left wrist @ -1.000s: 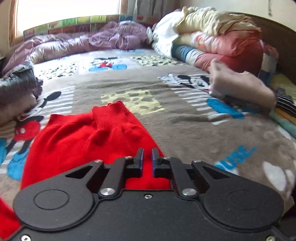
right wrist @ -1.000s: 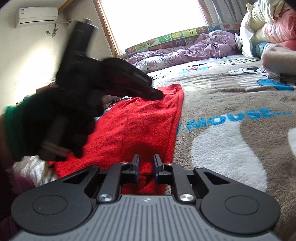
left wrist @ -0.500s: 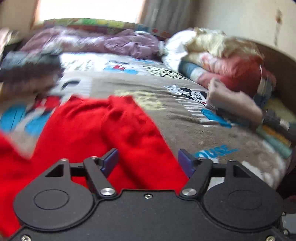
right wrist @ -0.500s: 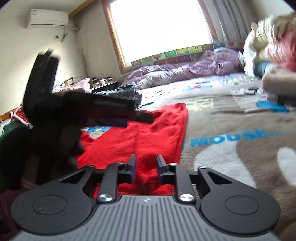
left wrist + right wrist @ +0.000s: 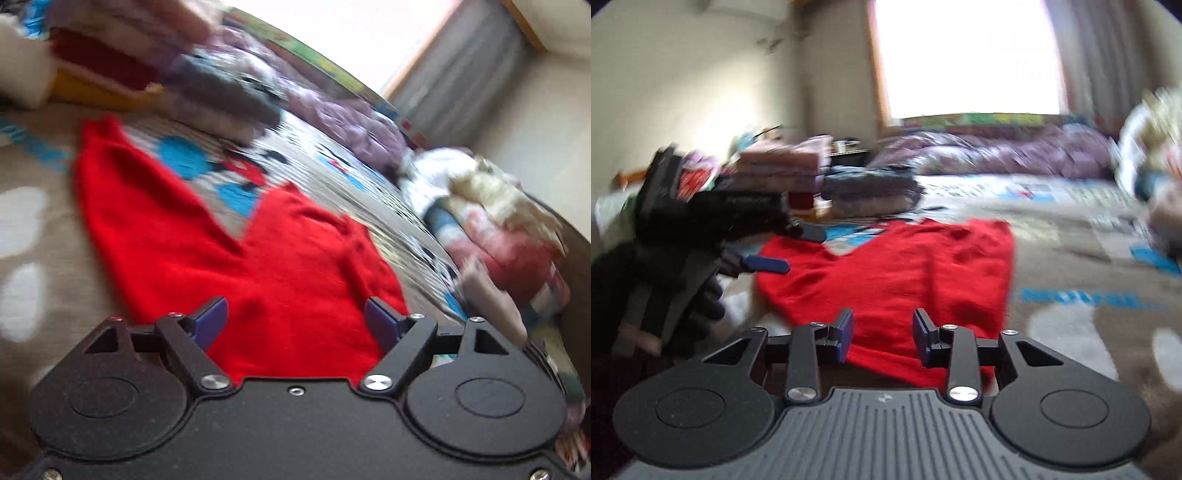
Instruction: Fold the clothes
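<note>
A red knitted garment [image 5: 288,266] lies flat on the cartoon-print bed cover, with one part spread out to the left [image 5: 140,206]. My left gripper [image 5: 297,325] is open and empty just above its near edge. In the right wrist view the same garment [image 5: 916,273] lies ahead of my right gripper [image 5: 882,332], which is open and empty over the near hem. The left gripper [image 5: 783,249] shows there at the left, open, held in a black-gloved hand above the garment's left part.
A stack of folded clothes [image 5: 221,99] sits beyond the garment on the left. A purple duvet [image 5: 997,151] lies under the window. Piled bedding [image 5: 498,229] and a beige folded item [image 5: 491,306] are at the right. The bed cover [image 5: 1089,236] extends to the right.
Both grippers were shut on the red garment a second ago and are now open. The left one opened first and swung left and tilted. The right one drew back slightly.
</note>
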`<state>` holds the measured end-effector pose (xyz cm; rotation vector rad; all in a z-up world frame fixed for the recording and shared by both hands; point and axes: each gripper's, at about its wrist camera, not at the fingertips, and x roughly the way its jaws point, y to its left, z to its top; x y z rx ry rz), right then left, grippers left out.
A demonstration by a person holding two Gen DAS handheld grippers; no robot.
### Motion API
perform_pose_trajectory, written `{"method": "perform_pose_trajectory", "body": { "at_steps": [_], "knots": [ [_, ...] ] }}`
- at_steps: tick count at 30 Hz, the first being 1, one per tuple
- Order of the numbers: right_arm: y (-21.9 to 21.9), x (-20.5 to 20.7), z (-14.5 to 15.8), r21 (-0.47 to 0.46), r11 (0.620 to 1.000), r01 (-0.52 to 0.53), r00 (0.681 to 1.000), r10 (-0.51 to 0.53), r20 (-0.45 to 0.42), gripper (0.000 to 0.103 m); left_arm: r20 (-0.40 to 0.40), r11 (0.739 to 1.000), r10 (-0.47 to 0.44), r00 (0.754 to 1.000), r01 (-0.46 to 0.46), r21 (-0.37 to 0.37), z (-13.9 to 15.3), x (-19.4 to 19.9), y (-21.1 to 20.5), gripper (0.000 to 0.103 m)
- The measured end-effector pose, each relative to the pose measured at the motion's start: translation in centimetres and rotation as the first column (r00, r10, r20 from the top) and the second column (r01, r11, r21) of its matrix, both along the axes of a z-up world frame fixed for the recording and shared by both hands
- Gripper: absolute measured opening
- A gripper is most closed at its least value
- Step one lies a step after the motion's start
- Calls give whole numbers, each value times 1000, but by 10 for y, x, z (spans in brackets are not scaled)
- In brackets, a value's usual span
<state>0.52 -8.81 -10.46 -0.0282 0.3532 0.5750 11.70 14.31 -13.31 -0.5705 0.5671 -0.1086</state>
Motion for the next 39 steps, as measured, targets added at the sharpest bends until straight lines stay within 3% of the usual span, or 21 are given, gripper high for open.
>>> {"method": "perform_pose_trajectory", "body": {
  "at_steps": [3, 5, 9, 12, 15, 19, 24, 31, 39],
  "knots": [
    [33, -17, -1, -109, 989, -96, 994, 101, 37, 45, -87, 997, 74, 993, -75, -15, -4, -6, 25, 82],
    [55, -30, -3, -196, 969, -152, 984, 168, 67, 45, -115, 990, 108, 988, -117, -74, -10, -11, 44, 82],
    [88, -45, -8, -316, 931, -182, 971, 220, 88, 45, -101, 971, 125, 987, -142, -191, -27, -20, 73, 82],
    [103, -42, -13, -370, 916, -156, 977, 199, 79, 45, -88, 964, 113, 990, -130, -232, -28, -18, 83, 82],
    [118, -33, -16, -423, 898, -123, 981, 174, 84, 45, -55, 964, 151, 987, -160, -211, -24, -16, 92, 82],
    [144, -17, -25, -522, 849, -87, 978, 173, 119, 45, -46, 942, 174, 984, -180, -283, -29, -2, 111, 82],
    [180, 0, -34, -652, 756, -57, 961, 219, 170, 46, -30, 933, 197, 980, -197, -301, -32, 16, 123, 82],
    [224, 17, -39, -785, 620, -10, 926, 302, 227, 50, -20, 945, 171, 985, -170, -280, -29, 37, 130, 82],
    [254, 42, -37, -825, 564, 1, 919, 324, 223, 50, -16, 940, 150, 988, -148, -307, -30, 56, 141, 82]
  ]
}}
